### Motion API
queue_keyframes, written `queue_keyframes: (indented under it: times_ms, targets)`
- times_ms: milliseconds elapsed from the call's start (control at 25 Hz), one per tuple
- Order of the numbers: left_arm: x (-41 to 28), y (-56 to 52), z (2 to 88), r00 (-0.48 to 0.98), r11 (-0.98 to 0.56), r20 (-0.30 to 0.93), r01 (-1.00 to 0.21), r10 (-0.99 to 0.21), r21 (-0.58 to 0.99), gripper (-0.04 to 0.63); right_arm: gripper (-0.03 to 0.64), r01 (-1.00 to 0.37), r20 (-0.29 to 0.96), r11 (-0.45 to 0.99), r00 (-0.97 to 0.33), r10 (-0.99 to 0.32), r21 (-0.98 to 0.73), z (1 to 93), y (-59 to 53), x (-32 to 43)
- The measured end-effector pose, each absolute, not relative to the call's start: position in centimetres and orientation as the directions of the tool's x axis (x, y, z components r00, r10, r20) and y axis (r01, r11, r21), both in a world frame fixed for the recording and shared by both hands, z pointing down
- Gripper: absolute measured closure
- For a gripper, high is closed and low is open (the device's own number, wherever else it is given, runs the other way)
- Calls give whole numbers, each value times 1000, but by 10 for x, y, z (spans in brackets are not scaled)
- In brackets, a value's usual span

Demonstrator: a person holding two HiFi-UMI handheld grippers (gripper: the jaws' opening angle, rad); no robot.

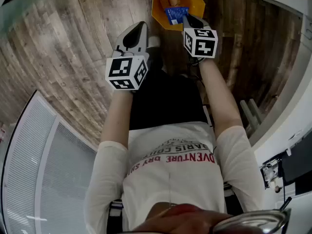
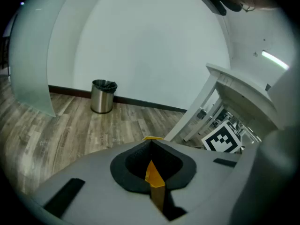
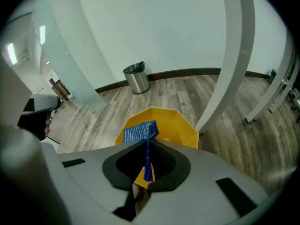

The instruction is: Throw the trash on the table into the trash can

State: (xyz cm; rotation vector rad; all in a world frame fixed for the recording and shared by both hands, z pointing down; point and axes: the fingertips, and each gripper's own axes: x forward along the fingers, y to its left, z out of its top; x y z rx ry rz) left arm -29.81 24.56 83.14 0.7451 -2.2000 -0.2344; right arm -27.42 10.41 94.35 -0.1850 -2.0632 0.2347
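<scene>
Standing over one yellow octagonal plastic trash can (image 1: 194, 3), a person in a white T-shirt holds two grey handheld grippers, each with one black-and-white marker cube. There is one piece of trash, a blue printed wrapper (image 1: 174, 14), and one round steel bin with a black liner (image 2: 103, 96) far beyond the yellow can, against the wall.

The right gripper (image 1: 189, 17) has its jaws closed tight on the wrapper. The thin sheet is pinched edge-on and its long axis runs along the jaws. Its wider printed end sticks out past the tips, directly above the yellow can's open mouth.

The left gripper (image 1: 140, 28) hangs just beside the yellow can, to its left, jaws pressed together. A strip of yellow shows in the slit between them, and I cannot tell whether that is the can beyond or something held.

The yellow can stands on a grey-brown wood-plank floor (image 1: 73, 43). To its right is a white table (image 2: 239, 93) on slanted white legs, behind it a plain white wall (image 2: 150, 46), and off to its left a frosted glass panel (image 3: 70, 55).
</scene>
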Motion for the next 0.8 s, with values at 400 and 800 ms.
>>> queue_keyframes:
  times_ms: [400, 800]
  targets:
    - [-284, 256, 898, -539, 836, 642, -405, -545, 370, 572, 460, 51, 877, 978, -435, 206, -205, 1002, 102, -264]
    - [-274, 258, 794, -564, 839, 623, -404, -543, 365, 572, 449, 35, 865, 973, -450, 219, -229, 910, 103, -259]
